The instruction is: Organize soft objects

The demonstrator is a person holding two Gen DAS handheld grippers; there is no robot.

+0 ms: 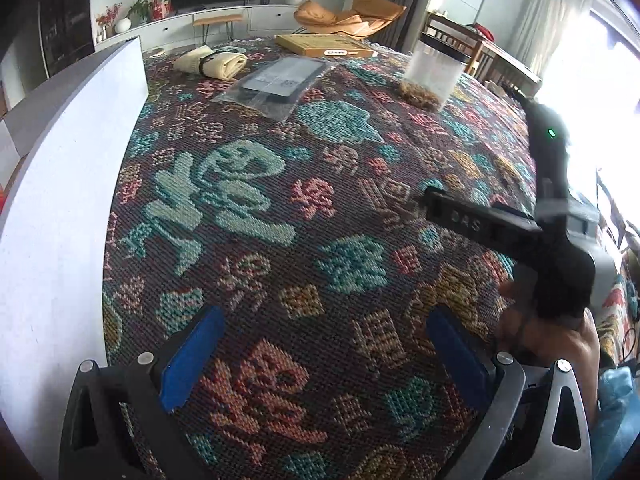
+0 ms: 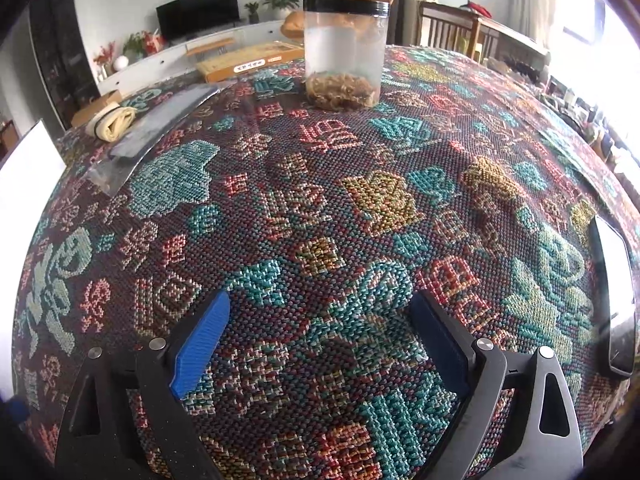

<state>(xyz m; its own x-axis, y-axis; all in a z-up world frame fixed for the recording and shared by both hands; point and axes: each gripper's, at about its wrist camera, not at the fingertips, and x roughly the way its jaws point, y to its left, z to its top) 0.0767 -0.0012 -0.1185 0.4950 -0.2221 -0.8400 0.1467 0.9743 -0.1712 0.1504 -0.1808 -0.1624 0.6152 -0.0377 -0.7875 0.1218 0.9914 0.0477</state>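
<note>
Left tongs: the left gripper [image 1: 320, 354] with blue pads is spread wide over the woven patterned tablecloth [image 1: 280, 208], nothing between the jaws.
Right tongs: the right gripper [image 2: 316, 344] is also gaping wide with only cloth under it. From the left wrist view its black body [image 1: 560, 248] sits at about 3 o'clock with a green light on, and the raised letters on its arm look like "DAS", though that's a bit soft.
Soft thing: the cream rolled-up cloth bundle with a dark strap [image 1: 212, 62] lies at roughly 11 o'clock on the far side of the table, well apart from both tongs. Right wrist view has it at 10 o'clock [image 2: 114, 122].
Bag: a clear plastic bag holding something flat and dark [image 1: 276, 84] is just beside the roll, with a label I can't read.
Jar: a clear plastic jar with a black lid [image 2: 344, 52], with brownish fluffy stuff in the bottom, at 12 o'clock for the right tongs.
Box: a flat yellow cardboard box [image 1: 324, 45] at the far edge; its white strip has writing too small to read.
Left edge: a white board [image 1: 60, 200] at 9 o'clock.
</note>
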